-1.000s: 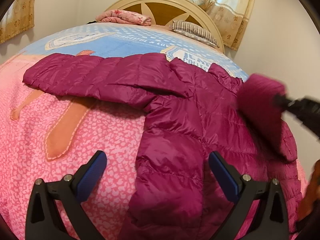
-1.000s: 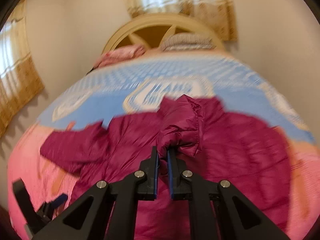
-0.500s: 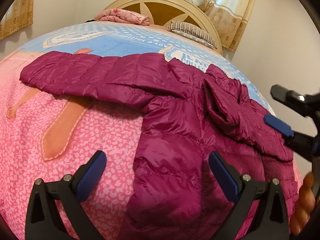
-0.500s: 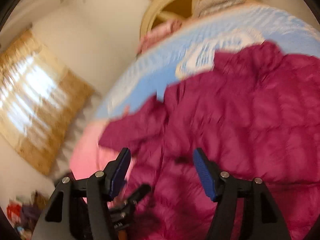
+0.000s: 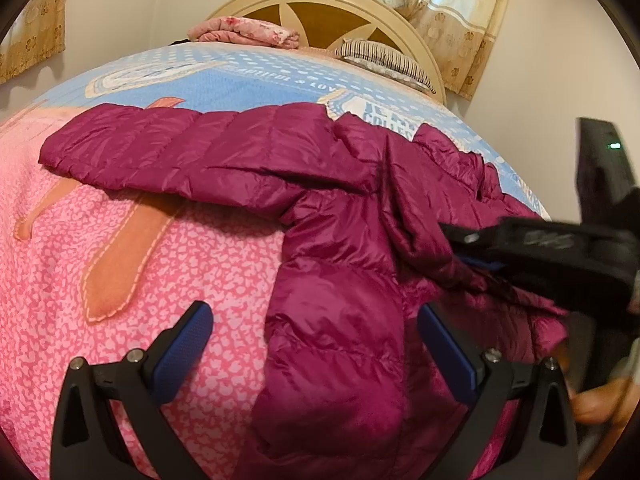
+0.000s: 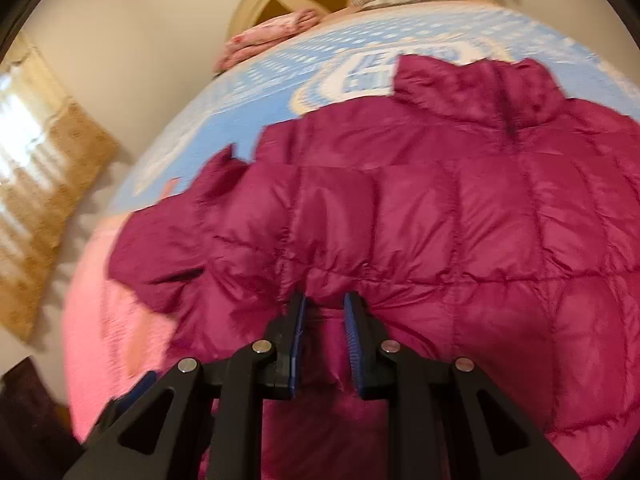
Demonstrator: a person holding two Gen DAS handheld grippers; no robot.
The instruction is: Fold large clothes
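A magenta puffer jacket (image 5: pixel 328 248) lies spread on the bed (image 5: pixel 140 240), one sleeve stretched to the left. My left gripper (image 5: pixel 314 344) is open and empty, its fingers straddling the jacket's lower body just above it. My right gripper (image 6: pixel 325 316) is closed down on a fold of the jacket (image 6: pixel 400 216) near its lower edge; fabric sits between the blue pads. The right gripper also shows in the left wrist view (image 5: pixel 472 256), pinching jacket fabric at the right.
The bedspread is pink in front and blue (image 5: pixel 240 76) toward the headboard (image 5: pixel 328 12). A folded pink cloth (image 5: pixel 244 34) and a striped pillow (image 5: pixel 384 56) lie by the headboard. Curtains (image 5: pixel 452 12) hang behind. A wall stands close on the right.
My right gripper let go of the right sleeve, which now lies folded over the jacket body, swung down and shut on a fold of the jacket. My left gripper stayed open and barely moved.
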